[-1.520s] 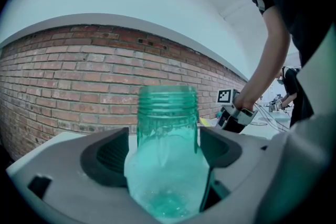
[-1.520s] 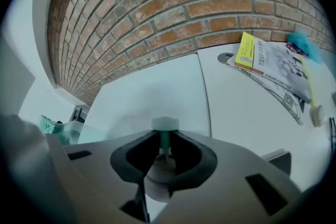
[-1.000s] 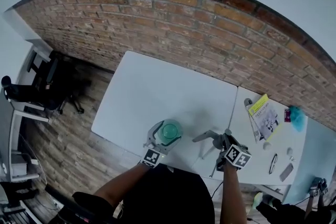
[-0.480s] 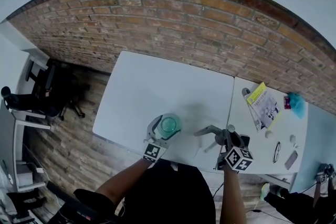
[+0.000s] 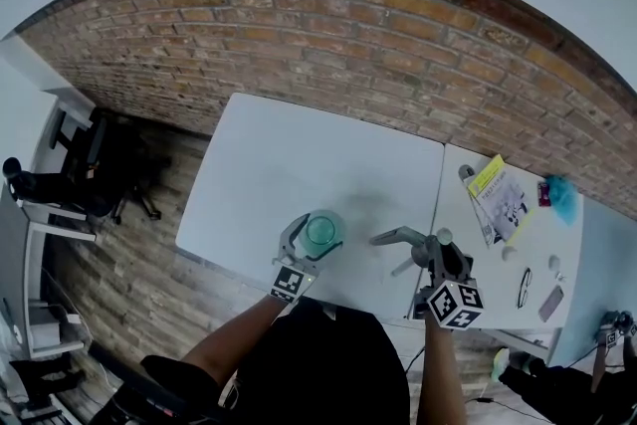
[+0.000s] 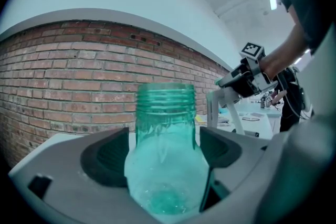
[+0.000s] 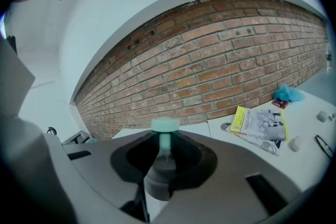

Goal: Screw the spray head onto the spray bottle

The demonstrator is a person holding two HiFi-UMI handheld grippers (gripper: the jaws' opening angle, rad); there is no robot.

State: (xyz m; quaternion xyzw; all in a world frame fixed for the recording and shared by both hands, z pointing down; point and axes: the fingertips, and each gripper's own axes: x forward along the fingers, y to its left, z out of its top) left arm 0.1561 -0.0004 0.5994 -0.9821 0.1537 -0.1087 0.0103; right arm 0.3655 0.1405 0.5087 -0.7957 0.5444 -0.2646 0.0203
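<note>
The right claw point(image 5: 435, 254) has come up off the desk point(image 5: 289, 154) with the spray head point(image 5: 398, 237). Its jaws are clamped tight on it and the tube point(image 5: 403, 266) dangles below, while the left claw point(image 5: 305, 247) hasn't budged. That one is closed round the green bottle point(image 5: 322, 231), held upright near the desk's front edge with its threaded mouth bare. The head hangs to the bottle's right, apart from it and not yet over it. Here's the danger: if the head arrives tilted, the tube could miss the mouth, or the collar could bite crooked and cross the threads.
</note>
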